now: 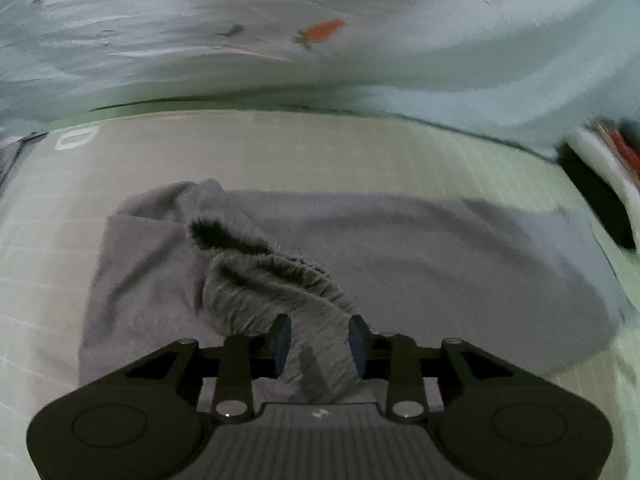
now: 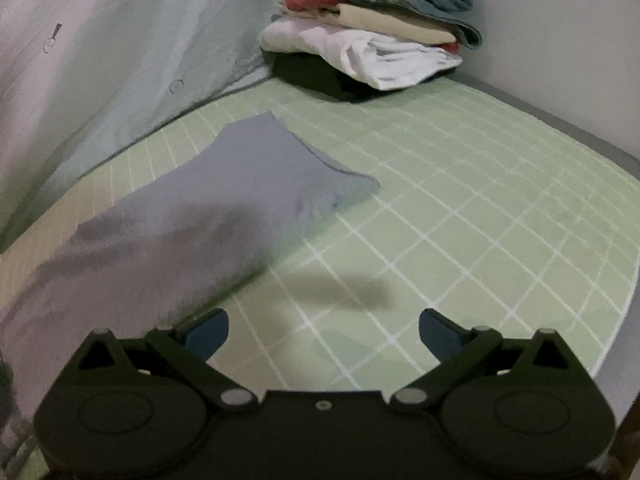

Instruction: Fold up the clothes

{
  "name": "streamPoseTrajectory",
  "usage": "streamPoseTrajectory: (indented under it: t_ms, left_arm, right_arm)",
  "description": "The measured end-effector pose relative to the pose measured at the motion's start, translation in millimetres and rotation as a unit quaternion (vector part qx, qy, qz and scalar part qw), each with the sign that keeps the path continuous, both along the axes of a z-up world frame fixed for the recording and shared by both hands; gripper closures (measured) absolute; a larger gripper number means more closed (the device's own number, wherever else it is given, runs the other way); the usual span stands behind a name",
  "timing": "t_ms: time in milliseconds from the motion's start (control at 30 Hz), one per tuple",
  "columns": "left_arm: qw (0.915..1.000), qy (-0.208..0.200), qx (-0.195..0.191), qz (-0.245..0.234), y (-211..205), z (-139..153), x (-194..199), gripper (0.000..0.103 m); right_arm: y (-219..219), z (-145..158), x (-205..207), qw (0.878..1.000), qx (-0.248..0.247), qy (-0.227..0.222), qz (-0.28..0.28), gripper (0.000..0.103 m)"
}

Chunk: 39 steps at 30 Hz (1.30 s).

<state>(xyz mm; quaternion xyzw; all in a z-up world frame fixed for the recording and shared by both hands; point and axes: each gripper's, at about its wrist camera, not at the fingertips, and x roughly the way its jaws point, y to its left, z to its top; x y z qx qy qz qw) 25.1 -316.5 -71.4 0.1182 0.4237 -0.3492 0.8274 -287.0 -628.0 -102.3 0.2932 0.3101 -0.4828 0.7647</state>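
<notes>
A grey garment point(image 1: 400, 264) lies spread on the green grid mat point(image 1: 360, 152). My left gripper point(image 1: 320, 342) is shut on a bunched, ribbed edge of the grey garment and holds that edge lifted above the rest of the cloth. In the right wrist view the same grey garment point(image 2: 224, 200) lies at the left on the mat point(image 2: 460, 200), partly blurred. My right gripper point(image 2: 324, 332) is open and empty, above bare mat just right of the garment's near edge.
A stack of folded clothes point(image 2: 372, 36) sits at the far corner of the mat, also at the right edge of the left wrist view point(image 1: 604, 172). A pale sheet with orange carrot prints point(image 1: 320, 32) hangs behind the mat. A grey wall point(image 2: 560, 60) bounds the right.
</notes>
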Motion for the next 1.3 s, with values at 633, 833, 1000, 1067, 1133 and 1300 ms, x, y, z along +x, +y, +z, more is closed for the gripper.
streamPoseTrajectory:
  t_ms: [633, 833, 1000, 1067, 1133, 1300]
  left_arm:
    - [0.9959, -0.016, 0.077, 0.045, 15, -21, 66, 0.057]
    - [0.9975, -0.015, 0.069, 0.011, -31, -29, 66, 0.057]
    - [0.9998, 0.003, -0.01, -0.016, -61, -12, 63, 0.055]
    - [0.9996, 0.004, -0.021, -0.017, -63, -8, 58, 0.049]
    - [0.9996, 0.002, -0.025, -0.013, -61, -6, 54, 0.042]
    - [0.9991, 0.019, -0.03, 0.026, -37, -8, 54, 0.023]
  right_arm:
    - [-47, -8, 56, 1.0, -0.008, 0.002, -0.006, 0.001]
    - [-45, -5, 53, 0.999, -0.019, 0.031, 0.006, 0.0]
    - [-49, -1, 53, 0.999, -0.024, 0.026, 0.002, 0.0]
    - [-52, 0, 54, 0.999, -0.027, 0.023, 0.005, 0.0]
    - [-53, 0, 56, 0.999, -0.034, 0.025, 0.014, 0.0]
    - [-61, -2, 61, 0.997, -0.052, 0.027, 0.042, 0.0]
